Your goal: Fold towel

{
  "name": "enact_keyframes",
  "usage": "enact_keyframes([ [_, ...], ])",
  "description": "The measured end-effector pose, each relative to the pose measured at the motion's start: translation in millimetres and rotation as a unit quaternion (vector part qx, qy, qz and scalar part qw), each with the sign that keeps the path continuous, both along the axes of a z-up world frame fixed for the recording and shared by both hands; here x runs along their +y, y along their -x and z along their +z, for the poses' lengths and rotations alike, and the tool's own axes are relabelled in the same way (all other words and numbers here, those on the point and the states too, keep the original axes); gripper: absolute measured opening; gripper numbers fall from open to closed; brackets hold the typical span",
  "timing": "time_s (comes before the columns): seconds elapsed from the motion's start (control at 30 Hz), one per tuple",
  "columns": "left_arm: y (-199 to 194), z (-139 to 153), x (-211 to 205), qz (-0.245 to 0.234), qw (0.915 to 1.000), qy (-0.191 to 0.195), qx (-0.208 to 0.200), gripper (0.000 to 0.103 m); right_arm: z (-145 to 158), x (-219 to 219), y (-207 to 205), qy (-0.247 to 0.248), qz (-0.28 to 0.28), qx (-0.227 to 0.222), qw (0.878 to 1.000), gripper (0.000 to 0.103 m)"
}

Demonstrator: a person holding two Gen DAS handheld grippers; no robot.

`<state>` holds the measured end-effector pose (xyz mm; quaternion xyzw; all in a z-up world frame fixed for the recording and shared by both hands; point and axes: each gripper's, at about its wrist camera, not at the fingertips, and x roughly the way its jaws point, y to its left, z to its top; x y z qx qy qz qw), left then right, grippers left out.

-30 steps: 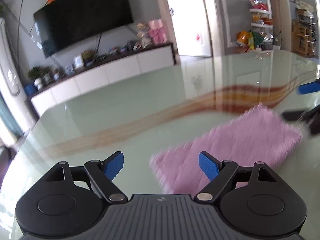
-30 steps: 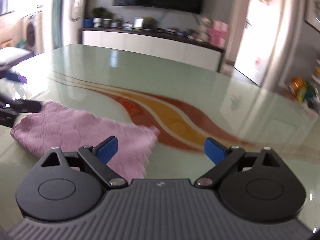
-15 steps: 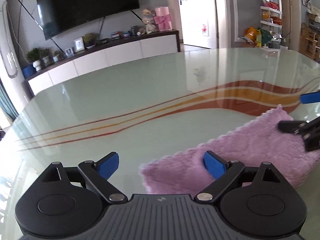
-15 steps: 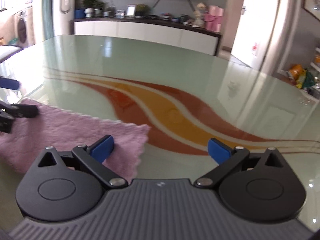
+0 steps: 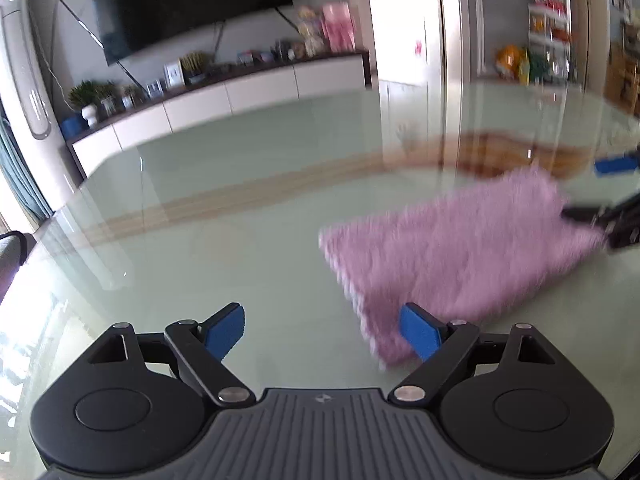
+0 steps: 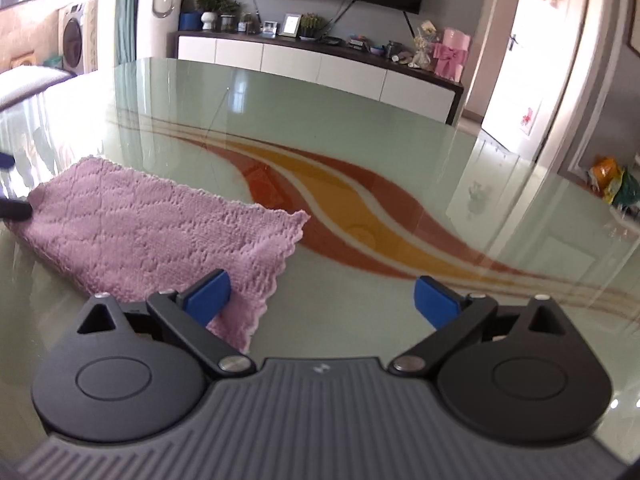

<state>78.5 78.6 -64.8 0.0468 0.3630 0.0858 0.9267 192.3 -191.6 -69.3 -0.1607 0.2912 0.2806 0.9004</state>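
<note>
A pink towel [image 5: 460, 248] lies flat, folded over, on the glass table [image 5: 240, 240]. My left gripper [image 5: 322, 332] hangs over the table at the towel's near left corner. Its jaws are opening with only bare glass between them, and its right pad [image 5: 420, 336] stands over the towel's edge. In the right wrist view the towel [image 6: 152, 232] lies to the left. My right gripper [image 6: 323, 298] is open with nothing between its pads. Its left pad [image 6: 210, 294] hovers over the near right corner. Each gripper's tips show at the edge of the other's view.
The pale green table [image 6: 360, 152] bears a red and orange wave pattern [image 6: 360, 216]. Behind it stand a white TV cabinet [image 6: 320, 64] with small ornaments, a television [image 5: 188, 4] and a white door [image 6: 532, 80]. A chair back [image 5: 12, 248] shows at the left edge.
The left view has swung so the towel now sits further right, and it is blurred by motion. Both pairs of jaws stand a little wider. The towel itself lies where it was.
</note>
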Motion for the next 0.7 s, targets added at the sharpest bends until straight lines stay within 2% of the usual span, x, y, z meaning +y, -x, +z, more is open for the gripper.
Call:
enact_keyframes([
  [0.1, -7, -2, 8, 0.009, 1.0, -0.002, 0.0, 0.097, 0, -3, 7, 0.006, 0.002, 0.002, 1.0, 0.101],
  [0.23, -24, -1, 9, 0.006, 0.9996, -0.029, -0.001, 0.097, 0, -8, 27, 0.013, 0.005, 0.007, 1.0, 0.101],
  [0.4, -51, 0, 2, -0.003, 0.999, -0.043, -0.001, 0.097, 1, -3, 72, 0.029, 0.032, -0.01, 0.999, 0.101],
  [0.53, -85, 1, -21, -0.041, 0.9975, -0.057, -0.003, 0.095, 0, 12, 105, 0.053, 0.053, -0.05, 0.996, 0.101],
  [0.7, -119, 0, -50, -0.083, 0.9949, -0.058, -0.006, 0.095, 0, 32, 113, 0.02, 0.072, -0.014, 0.997, 0.101],
])
